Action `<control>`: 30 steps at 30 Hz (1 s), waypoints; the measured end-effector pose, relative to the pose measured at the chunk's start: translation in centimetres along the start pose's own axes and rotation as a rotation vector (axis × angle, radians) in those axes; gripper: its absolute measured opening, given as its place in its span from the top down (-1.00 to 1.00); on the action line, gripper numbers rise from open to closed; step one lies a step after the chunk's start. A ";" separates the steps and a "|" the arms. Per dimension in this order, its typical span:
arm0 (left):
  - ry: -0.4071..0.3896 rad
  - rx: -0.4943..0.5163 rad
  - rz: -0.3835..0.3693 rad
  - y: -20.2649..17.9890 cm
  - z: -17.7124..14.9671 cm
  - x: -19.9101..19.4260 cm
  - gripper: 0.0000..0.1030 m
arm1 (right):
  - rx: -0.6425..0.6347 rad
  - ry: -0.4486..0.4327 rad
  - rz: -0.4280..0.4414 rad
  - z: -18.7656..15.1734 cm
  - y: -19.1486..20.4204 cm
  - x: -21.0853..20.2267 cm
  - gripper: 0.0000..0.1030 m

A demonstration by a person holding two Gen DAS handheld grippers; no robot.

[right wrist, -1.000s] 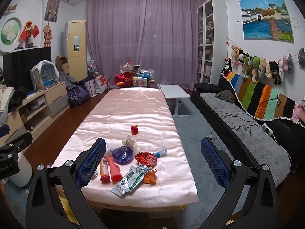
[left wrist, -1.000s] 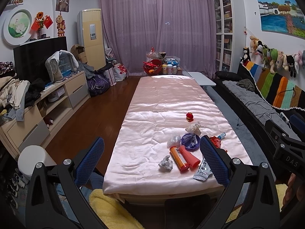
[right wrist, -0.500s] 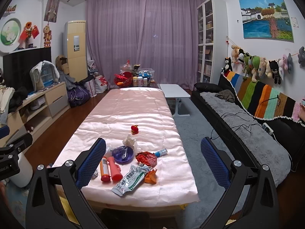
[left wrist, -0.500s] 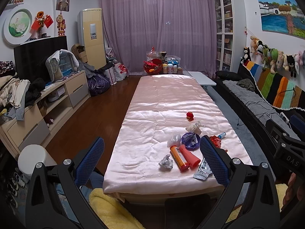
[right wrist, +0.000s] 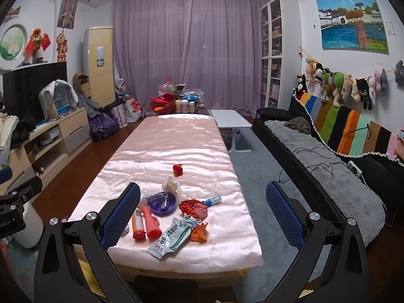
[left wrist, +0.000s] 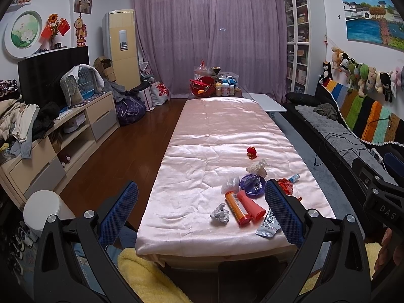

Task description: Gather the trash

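Observation:
Trash lies on the near end of a long table with a pink satin cloth point(left wrist: 209, 136). In the left wrist view I see a crumpled foil ball point(left wrist: 220, 214), an orange tube point(left wrist: 236, 207), a red tube point(left wrist: 251, 206), a purple dish point(left wrist: 252, 182), white crumpled paper point(left wrist: 257, 167) and a small red toy point(left wrist: 251, 151). In the right wrist view a white-green wrapper point(right wrist: 171, 236), an orange scrap point(right wrist: 199, 231), a red crumpled wrapper point(right wrist: 194, 207) and a blue-white tube point(right wrist: 212, 199) lie near the purple dish point(right wrist: 162, 203). My left gripper point(left wrist: 200, 213) and right gripper point(right wrist: 202, 214) are both open, empty, held before the table's near edge.
A white bin point(left wrist: 43, 208) stands on the floor at the left. A TV cabinet point(left wrist: 63, 136) with clothes runs along the left wall. A dark sofa point(right wrist: 328, 164) runs along the right. Bottles and bags point(left wrist: 217, 85) stand at the table's far end. A white side table point(right wrist: 231, 121) stands beyond.

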State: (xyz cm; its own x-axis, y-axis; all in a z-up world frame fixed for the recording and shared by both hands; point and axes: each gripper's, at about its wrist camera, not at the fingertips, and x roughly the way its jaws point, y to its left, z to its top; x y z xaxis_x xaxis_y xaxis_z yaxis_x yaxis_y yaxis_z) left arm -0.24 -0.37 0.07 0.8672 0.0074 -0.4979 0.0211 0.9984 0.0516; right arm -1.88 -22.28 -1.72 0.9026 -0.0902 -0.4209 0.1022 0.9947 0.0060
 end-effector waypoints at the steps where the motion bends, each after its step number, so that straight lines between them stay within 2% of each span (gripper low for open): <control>1: 0.000 -0.002 -0.002 0.0 0.0 0.0 -0.85 | 0.000 -0.001 0.000 0.0 0.0 0.0 -0.94; 7: -0.010 -0.016 -0.020 0.5 -0.3 -0.1 -0.85 | 0.004 0.005 0.001 -0.2 0.0 0.2 -0.94; 11: -0.025 -0.006 0.028 0.6 -0.3 0.2 -0.85 | 0.006 0.012 0.003 -0.5 -0.1 0.6 -0.94; 19: -0.023 0.007 0.030 0.4 -0.5 1.0 -0.84 | 0.032 0.048 0.011 -1.1 -0.5 2.3 -0.94; 25: 0.022 0.014 0.028 0.6 -1.0 3.3 -0.84 | 0.065 0.083 0.000 -1.5 -1.3 4.0 -0.94; 30: 0.083 0.026 0.021 0.8 -1.9 6.2 -0.84 | 0.059 0.150 0.043 -2.5 -1.0 6.5 -0.93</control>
State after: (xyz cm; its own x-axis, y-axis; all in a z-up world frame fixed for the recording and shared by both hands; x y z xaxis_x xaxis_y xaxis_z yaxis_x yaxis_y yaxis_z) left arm 4.19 0.59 -4.62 0.8234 0.0341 -0.5664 0.0172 0.9962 0.0850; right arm 2.87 -23.78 -6.70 0.8345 -0.0354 -0.5498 0.0935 0.9925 0.0781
